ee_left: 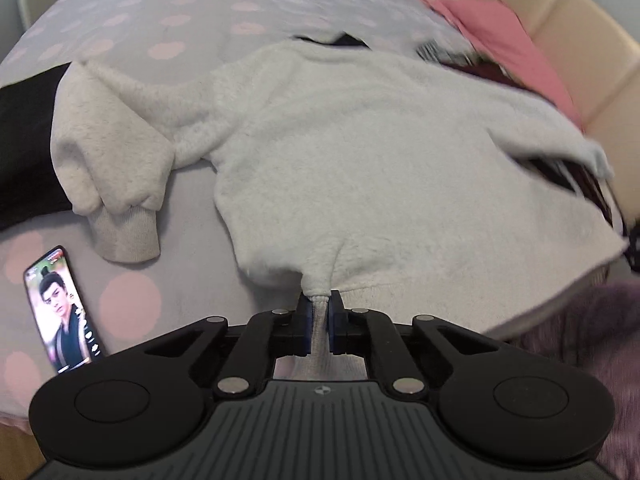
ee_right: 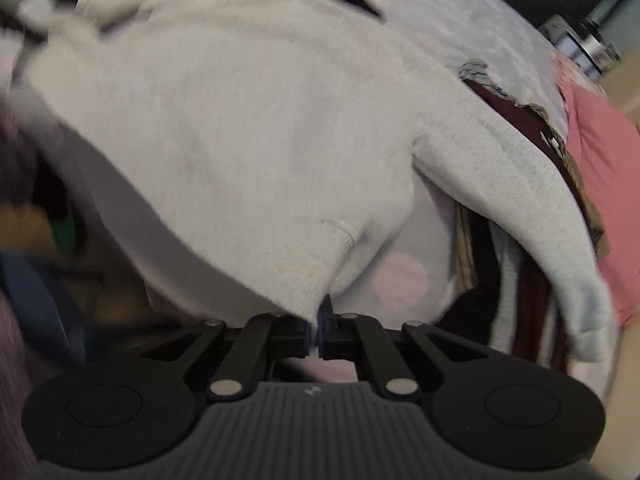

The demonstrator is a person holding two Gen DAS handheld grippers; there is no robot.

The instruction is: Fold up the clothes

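Observation:
A fleecy off-white sweatshirt (ee_left: 340, 152) lies spread on the bed, one sleeve with its ribbed cuff (ee_left: 124, 236) folded out to the left. My left gripper (ee_left: 319, 304) is shut on the ribbed bottom hem, which bunches between the pads. In the right wrist view the same sweatshirt (ee_right: 224, 128) fills the frame, its other sleeve (ee_right: 520, 200) hanging to the right. My right gripper (ee_right: 318, 318) is shut on the ribbed hem corner (ee_right: 308, 276), lifted off the bed.
The bed has a grey cover with pink dots (ee_left: 168, 20). A phone (ee_left: 60, 312) with a lit screen lies at the left. A black garment (ee_left: 24, 144) sits at the far left. Pink cloth (ee_left: 504, 40) and dark striped clothes (ee_right: 520, 120) are piled at the right.

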